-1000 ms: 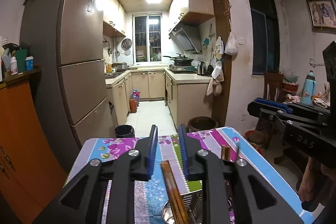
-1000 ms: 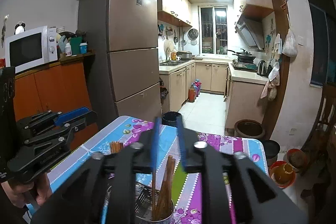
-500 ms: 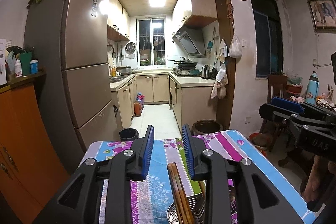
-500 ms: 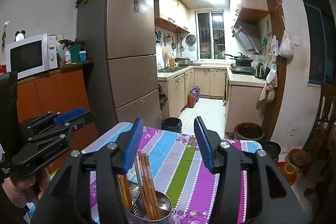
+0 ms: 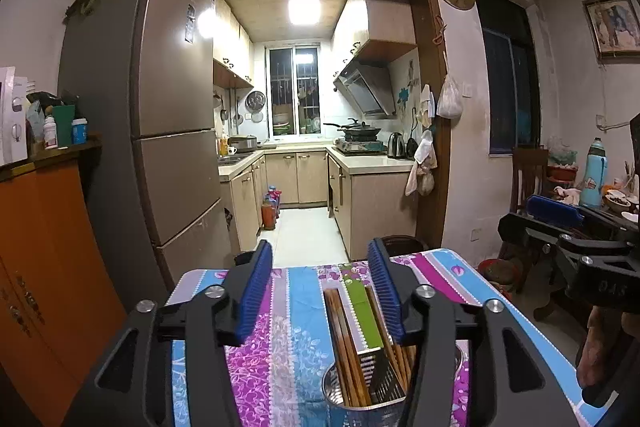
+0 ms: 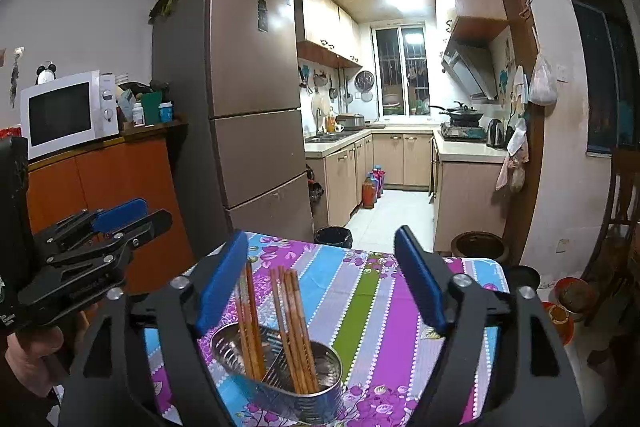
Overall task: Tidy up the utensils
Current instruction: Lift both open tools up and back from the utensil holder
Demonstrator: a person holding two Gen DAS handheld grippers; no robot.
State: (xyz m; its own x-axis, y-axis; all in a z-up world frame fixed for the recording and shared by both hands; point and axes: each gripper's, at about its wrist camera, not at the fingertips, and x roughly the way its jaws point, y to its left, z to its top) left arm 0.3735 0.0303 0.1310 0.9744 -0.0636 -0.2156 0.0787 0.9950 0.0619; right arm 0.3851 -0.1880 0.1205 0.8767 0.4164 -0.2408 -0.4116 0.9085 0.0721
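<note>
A steel utensil holder (image 6: pixel 280 383) with a mesh divider stands on the striped floral tablecloth (image 6: pixel 372 291). Several brown wooden chopsticks (image 6: pixel 294 323) stand in it, in two bunches on either side of the divider. The holder (image 5: pixel 360 391) and chopsticks (image 5: pixel 344 339) also show low in the left wrist view. My right gripper (image 6: pixel 326 279) is open and empty, just above and behind the holder. My left gripper (image 5: pixel 322 287) is open and empty, above the holder. The left gripper also shows at the left of the right wrist view (image 6: pixel 96 231), and the right gripper at the right of the left wrist view (image 5: pixel 560 223).
A tall brown fridge (image 6: pixel 248 107) and an orange cabinet (image 6: pixel 104 187) with a microwave (image 6: pixel 68 113) stand left of the table. A kitchen doorway lies beyond the table's far edge (image 5: pixel 320 269). A black bin (image 6: pixel 333 237), a dark pot (image 6: pixel 478 247) and a chair (image 5: pixel 528 175) stand around it.
Both grippers have opened wide and drawn back upward from the holder. The chopsticks that were between their fingers now stand free in the holder.
</note>
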